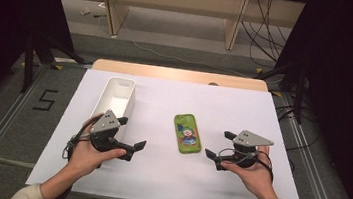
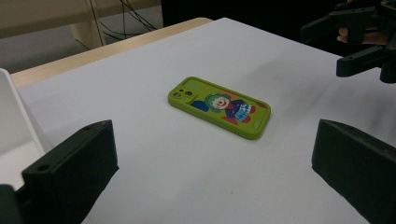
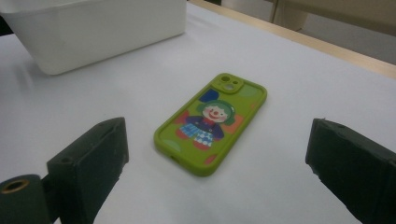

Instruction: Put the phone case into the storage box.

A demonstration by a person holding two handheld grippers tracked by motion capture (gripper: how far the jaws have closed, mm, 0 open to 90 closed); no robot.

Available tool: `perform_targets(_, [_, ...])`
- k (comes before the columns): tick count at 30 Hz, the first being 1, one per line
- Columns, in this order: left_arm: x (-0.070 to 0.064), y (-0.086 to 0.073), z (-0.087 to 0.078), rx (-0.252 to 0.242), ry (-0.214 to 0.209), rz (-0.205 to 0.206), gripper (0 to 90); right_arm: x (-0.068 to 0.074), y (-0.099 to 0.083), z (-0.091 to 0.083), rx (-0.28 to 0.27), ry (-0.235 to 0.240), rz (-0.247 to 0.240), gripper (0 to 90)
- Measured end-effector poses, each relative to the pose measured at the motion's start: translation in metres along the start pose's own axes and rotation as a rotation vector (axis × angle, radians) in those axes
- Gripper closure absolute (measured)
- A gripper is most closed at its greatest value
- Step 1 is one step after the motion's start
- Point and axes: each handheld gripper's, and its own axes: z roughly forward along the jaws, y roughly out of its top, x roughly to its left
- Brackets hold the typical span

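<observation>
The green phone case (image 1: pixel 187 133) lies flat, picture side up, mid-desk (image 1: pixel 155 177), right of the white bin (image 1: pixel 117 98). The left gripper (image 1: pixel 131 149) and right gripper (image 1: pixel 219 149) flank it, jaws spread wide and empty, seemingly poised to grasp it.

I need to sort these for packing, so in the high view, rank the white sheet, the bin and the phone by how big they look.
1. White sheet
2. Bin
3. Phone
</observation>
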Motion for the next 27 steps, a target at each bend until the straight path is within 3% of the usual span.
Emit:
perform_targets(14, [0.003, -0.006, -0.008, -0.008, 0.014, 0.002, 0.0, -0.001, 0.016, 0.023, 0.037, -0.024, 0.022, 3.7])
perform_targets(27, [0.003, -0.005, -0.008, -0.022, 0.037, 0.005, 0.0, 0.004, 0.028, 0.052, 0.121, -0.023, 0.025, 3.6])
